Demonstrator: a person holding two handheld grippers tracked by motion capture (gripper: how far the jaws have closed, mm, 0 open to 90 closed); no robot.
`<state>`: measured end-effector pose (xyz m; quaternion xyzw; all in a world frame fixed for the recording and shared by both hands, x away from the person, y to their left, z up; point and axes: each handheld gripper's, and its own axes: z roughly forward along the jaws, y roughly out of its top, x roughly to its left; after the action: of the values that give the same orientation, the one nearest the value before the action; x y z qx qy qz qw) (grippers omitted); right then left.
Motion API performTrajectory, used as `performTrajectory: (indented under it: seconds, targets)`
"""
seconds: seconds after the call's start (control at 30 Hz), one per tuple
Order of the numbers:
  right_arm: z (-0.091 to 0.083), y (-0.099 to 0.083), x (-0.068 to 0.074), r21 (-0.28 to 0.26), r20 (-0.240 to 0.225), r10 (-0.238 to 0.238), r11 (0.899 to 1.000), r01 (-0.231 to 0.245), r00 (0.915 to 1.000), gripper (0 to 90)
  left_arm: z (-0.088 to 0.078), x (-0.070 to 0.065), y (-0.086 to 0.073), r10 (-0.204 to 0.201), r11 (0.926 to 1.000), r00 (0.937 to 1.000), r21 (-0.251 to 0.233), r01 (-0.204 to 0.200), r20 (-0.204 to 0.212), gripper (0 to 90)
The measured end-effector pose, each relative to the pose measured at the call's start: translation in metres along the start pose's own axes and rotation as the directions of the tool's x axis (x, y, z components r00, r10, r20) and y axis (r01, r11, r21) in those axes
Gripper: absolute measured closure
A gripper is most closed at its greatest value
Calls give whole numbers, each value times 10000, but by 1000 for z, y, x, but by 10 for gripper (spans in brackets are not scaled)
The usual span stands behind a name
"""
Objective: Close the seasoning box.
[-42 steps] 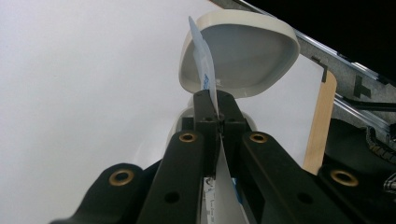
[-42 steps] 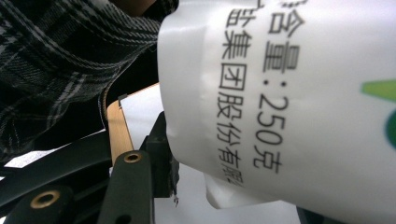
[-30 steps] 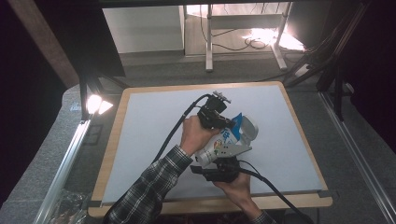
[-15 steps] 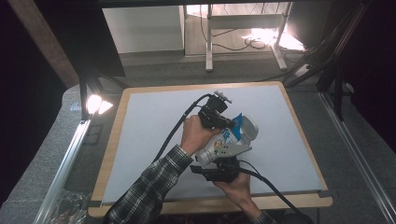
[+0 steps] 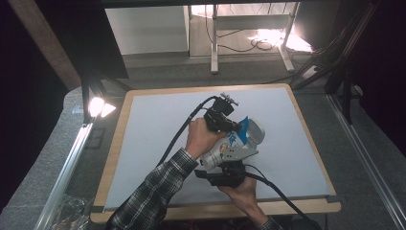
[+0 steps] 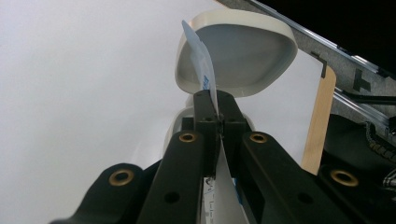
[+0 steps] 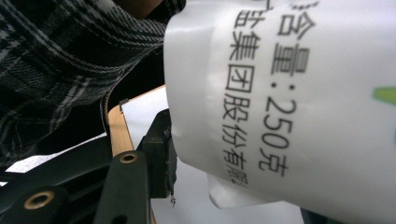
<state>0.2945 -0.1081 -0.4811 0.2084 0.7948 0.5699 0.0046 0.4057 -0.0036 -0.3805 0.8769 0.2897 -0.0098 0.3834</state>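
Holding a white printed pouch (image 5: 229,148) above the middle of a white-topped table (image 5: 143,139), a person in a plaid sleeve (image 5: 153,194) works a gripper in each hand. The left gripper (image 6: 214,105) has its jaws pressed together on a thin blue-and-white flap (image 6: 198,56) of the pouch, beside its open white lid (image 6: 243,56). The right gripper (image 5: 225,172) grips the pouch's lower body, one pad (image 7: 159,154) touching its printed side.

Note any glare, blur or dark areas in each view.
High view: lamp flares at the table's left corner, surroundings dark. Left gripper view: fingers and blue film sharp, white surface washed out. Right gripper view: bag print slightly soft, bright.
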Motion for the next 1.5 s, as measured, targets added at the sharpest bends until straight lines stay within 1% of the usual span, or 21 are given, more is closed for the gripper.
performTrajectory:
  seconds: [0.37,0.87,1.23,1.5]
  targets:
    - [-1,1,1,-70,42,-101,9999,101,9999,522,0,-1,2,12,10000,10000,53,-12,21,893]
    - [0,2,1,-118,51,-91,9999,91,9999,512,0,-1,3,36,9999,10000,116,-37,81,893]
    - [0,2,2,-167,40,-29,9999,30,10000,508,2,-1,5,73,9995,9999,314,-76,118,893]
    - [0,2,2,-174,49,-43,9998,44,10000,508,2,-1,6,94,9994,9999,346,-98,131,892]
